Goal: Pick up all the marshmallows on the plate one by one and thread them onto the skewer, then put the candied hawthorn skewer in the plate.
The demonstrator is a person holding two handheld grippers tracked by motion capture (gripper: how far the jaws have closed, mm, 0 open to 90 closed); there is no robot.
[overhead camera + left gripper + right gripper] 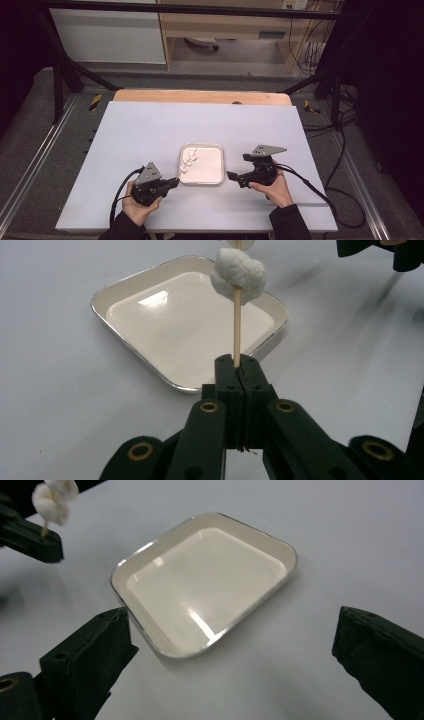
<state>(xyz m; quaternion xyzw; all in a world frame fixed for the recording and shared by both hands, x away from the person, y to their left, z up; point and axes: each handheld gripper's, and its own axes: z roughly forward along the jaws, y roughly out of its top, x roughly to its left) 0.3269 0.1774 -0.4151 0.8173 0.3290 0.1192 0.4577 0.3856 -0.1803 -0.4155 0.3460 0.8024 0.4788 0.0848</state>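
While skewer hangs over tray: keep it steady.
Left gripper (pixel 239 371): pinching skewer (pixel 237 325) of marshmallows (pixel 238 272).
Right gripper (pixel 230 652): spread wide, empty.
Tray (pixel 218 172): lower skewer flat inside.

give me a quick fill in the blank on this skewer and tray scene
1. The left tongs are shut on a wooden ____ that carries white marshmallows.
2. The right tongs are ____, with nothing between them.
3. The tray is ____ inside.
4. In the high view the skewer hangs over the tray's ____ side.

Missing words: skewer; open; empty; left
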